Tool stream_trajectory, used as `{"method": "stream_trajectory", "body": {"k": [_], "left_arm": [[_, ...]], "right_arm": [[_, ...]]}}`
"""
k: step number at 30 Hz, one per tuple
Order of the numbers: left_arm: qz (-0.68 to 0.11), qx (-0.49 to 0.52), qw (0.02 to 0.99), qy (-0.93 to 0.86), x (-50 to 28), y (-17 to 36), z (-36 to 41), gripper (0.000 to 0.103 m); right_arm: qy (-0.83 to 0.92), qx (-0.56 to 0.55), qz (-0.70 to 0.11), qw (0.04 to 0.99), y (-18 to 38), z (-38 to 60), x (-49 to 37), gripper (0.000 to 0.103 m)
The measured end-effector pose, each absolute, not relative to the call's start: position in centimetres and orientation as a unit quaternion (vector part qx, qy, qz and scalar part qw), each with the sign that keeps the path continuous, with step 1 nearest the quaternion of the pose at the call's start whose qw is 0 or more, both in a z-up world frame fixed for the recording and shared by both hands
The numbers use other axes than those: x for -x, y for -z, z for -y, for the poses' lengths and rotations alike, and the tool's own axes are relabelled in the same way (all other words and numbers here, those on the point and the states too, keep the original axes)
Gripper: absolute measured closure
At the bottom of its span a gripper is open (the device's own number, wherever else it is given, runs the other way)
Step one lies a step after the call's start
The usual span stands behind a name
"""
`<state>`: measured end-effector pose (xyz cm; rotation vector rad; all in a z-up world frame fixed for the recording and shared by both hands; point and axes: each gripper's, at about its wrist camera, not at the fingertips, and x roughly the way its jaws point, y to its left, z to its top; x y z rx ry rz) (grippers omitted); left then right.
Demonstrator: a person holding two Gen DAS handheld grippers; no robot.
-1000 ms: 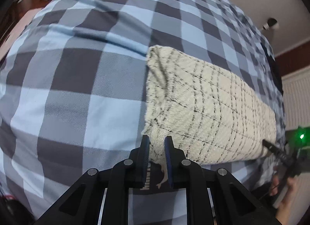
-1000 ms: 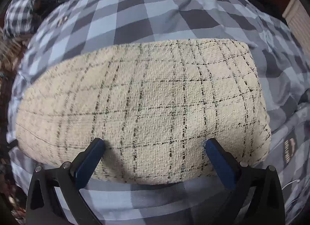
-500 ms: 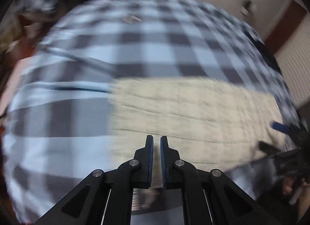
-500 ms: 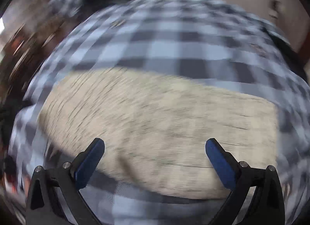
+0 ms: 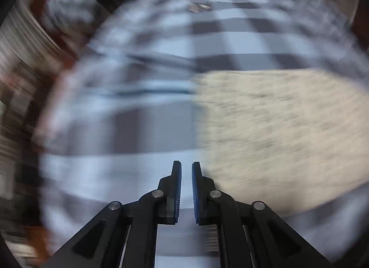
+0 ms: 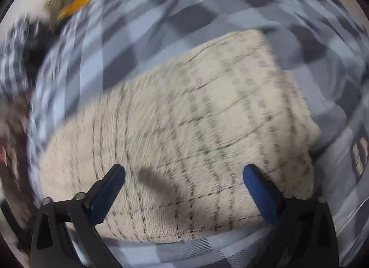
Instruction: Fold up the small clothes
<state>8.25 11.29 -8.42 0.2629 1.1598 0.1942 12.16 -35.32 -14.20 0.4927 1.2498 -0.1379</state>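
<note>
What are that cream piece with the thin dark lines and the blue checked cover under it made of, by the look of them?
The cream garment looks like a thick, nubby woven cloth, perhaps tweed or bouclé: its surface is rough and matte, with thin dark yarn lines crossing in a grid. The checked cover looks like a smooth, thin woven fabric, probably cotton or a blend: it lies in soft creases, and a fine diagonal weave shows near the bottom edge.
</note>
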Motion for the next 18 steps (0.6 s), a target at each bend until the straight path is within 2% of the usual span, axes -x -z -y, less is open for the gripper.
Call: {"method": "stream_trajectory", "body": {"k": [2, 4, 7, 11, 15, 18], "left_arm": [[-0.534, -0.088, 0.838, -0.068, -7.2, 6.6, -11.8, 0.095], [-0.521, -0.032, 0.852, -0.047, -6.1, 4.7, -12.5, 0.095], [-0.492, -0.022, 0.870, -0.023, -4.5, 2.7, -11.8, 0.095], [-0.493, 0.027, 0.867, 0.062, -3.0, 1.6, -10.3, 0.095], [-0.484, 0.003, 0.872, 0.068, -1.9, 1.1, -8.6, 0.095], [-0.498, 0.029, 0.863, 0.082, -1.7, 1.3, -8.5, 0.095]], "right_arm": [[0.113, -0.193, -0.571, 0.790, 13.5, 35.6, -11.3, 0.022], [0.217, -0.120, -0.565, 0.787, 12.5, 36.2, -10.5, 0.020], [0.197, -0.180, -0.557, 0.787, 12.1, 37.7, -9.5, 0.020], [0.150, -0.247, -0.593, 0.751, 13.1, 37.7, -8.5, 0.020], [0.126, -0.273, -0.609, 0.734, 12.6, 36.9, -5.9, 0.020], [0.128, -0.287, -0.611, 0.726, 11.9, 37.3, -4.8, 0.020]]}}
